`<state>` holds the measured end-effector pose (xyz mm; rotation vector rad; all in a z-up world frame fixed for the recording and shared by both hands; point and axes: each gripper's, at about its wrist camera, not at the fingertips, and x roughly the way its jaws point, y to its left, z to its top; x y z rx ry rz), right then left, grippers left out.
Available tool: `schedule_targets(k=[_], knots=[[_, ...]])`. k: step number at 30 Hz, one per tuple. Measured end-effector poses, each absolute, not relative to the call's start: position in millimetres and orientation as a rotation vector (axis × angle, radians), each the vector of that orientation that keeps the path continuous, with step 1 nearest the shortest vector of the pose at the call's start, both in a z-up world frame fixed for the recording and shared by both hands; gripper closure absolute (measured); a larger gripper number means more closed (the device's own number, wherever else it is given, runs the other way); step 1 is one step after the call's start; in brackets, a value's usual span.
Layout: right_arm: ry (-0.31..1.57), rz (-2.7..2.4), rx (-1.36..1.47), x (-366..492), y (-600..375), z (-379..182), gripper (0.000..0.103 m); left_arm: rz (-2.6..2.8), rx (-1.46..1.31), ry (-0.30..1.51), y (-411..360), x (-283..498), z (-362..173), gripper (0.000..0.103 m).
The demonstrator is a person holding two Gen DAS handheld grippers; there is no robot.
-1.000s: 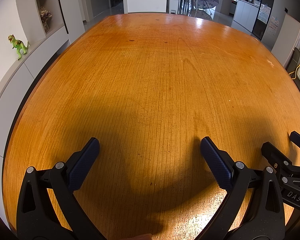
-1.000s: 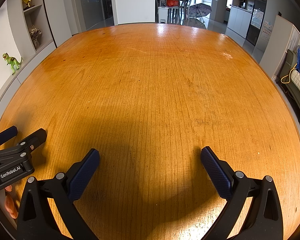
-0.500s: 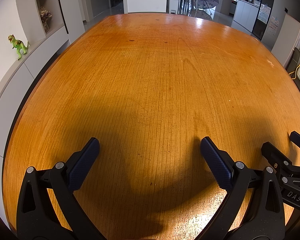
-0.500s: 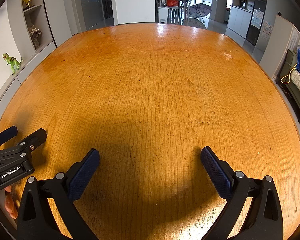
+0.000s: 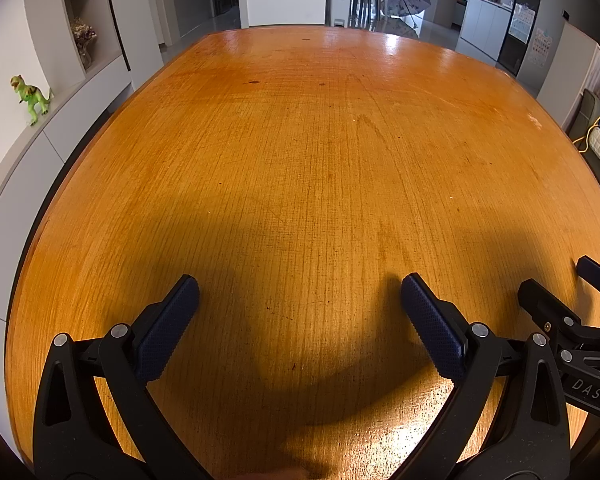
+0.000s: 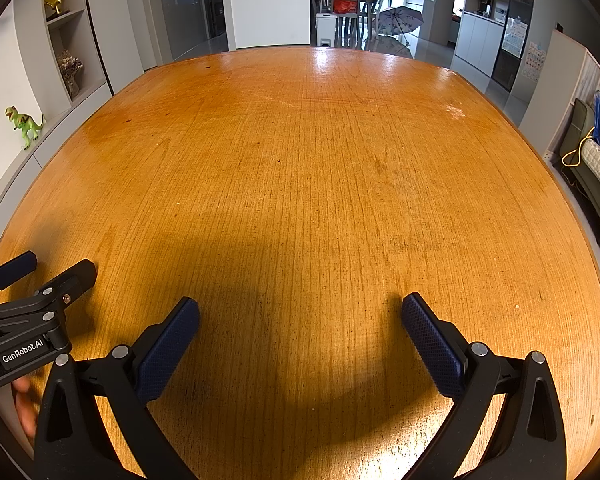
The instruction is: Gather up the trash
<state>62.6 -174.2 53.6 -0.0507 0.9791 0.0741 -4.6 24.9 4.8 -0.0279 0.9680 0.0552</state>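
No piece of trash shows in either view. My left gripper [image 5: 299,284] hovers low over the near end of a long orange wooden table [image 5: 320,152], open, with nothing between its blue padded fingers. My right gripper [image 6: 300,303] is open in the same way, just to the right of it, also holding nothing. Each gripper shows at the edge of the other's view: the right gripper [image 5: 562,280] at the far right, the left gripper [image 6: 54,266] at the far left. A person's hand [image 6: 24,408] shows under the left gripper.
A white shelf wall runs along the table's left side, with a green toy dinosaur [image 5: 30,94] on its ledge. Beyond the far table edge stand chairs and an open umbrella [image 6: 398,20]. A sofa with a yellow cable [image 6: 576,152] lies to the right.
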Motion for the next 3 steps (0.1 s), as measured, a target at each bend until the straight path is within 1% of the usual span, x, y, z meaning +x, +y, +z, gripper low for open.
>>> schedule_targets(k=[3], knots=[[0.979, 0.074, -0.052, 62.6, -174.0, 53.6, 0.002, 0.056, -0.027, 0.968, 24.3, -5.7, 4.6, 0.006]])
